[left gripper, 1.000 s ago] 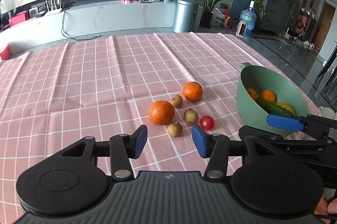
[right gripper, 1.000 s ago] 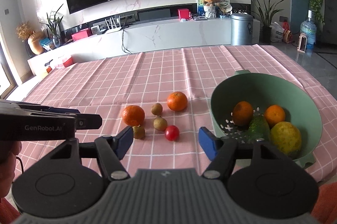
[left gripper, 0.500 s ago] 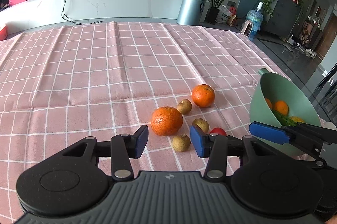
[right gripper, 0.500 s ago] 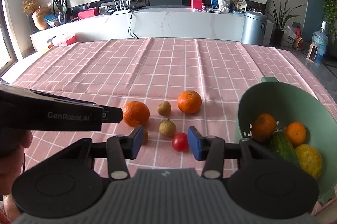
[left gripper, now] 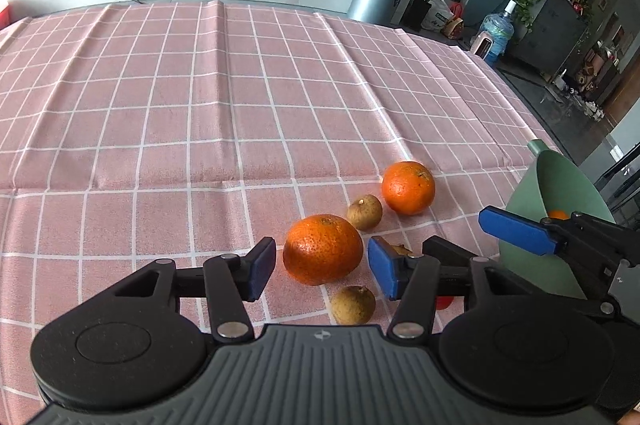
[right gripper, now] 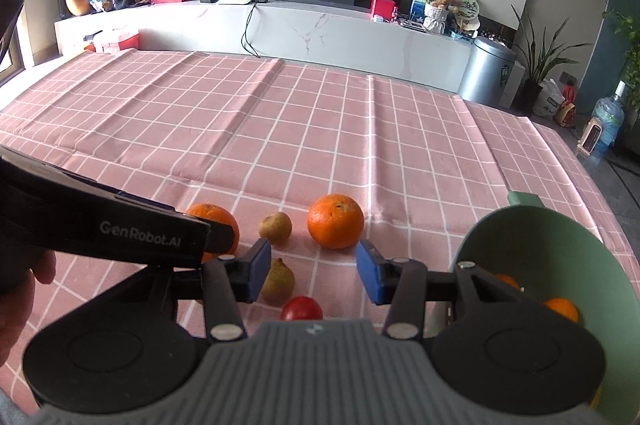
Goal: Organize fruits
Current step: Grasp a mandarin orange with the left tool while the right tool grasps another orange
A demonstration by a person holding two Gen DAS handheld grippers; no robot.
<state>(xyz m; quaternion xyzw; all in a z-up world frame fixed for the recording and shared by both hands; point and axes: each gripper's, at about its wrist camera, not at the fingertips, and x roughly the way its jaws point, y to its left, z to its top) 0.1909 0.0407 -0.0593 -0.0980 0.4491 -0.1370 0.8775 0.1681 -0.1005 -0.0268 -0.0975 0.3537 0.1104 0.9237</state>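
While "GenRobot.AI" is printed in white along the left gripper (right gripper: 216, 237), nothing else on the pink checked tablecloth (left gripper: 200, 105) is readable. Loose there are two oranges, near (left gripper: 323, 249) and far (left gripper: 408, 187), three small brown fruits, and one red tomato (right gripper: 301, 308); all are roundish, so no long axis. The left gripper (left gripper: 322, 267) gapes around the near orange without touching, the right gripper (right gripper: 308, 267) is open and empty above the tomato, and the green bowl (right gripper: 560, 245) tilts at right holding more oranges.

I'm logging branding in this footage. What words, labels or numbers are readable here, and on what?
"GenRobot.AI": white lettering on the black side of the left gripper, seen in the right wrist view.
Sticker on the metal bin: too small to read.
Items on the white counter: too blurred to read.
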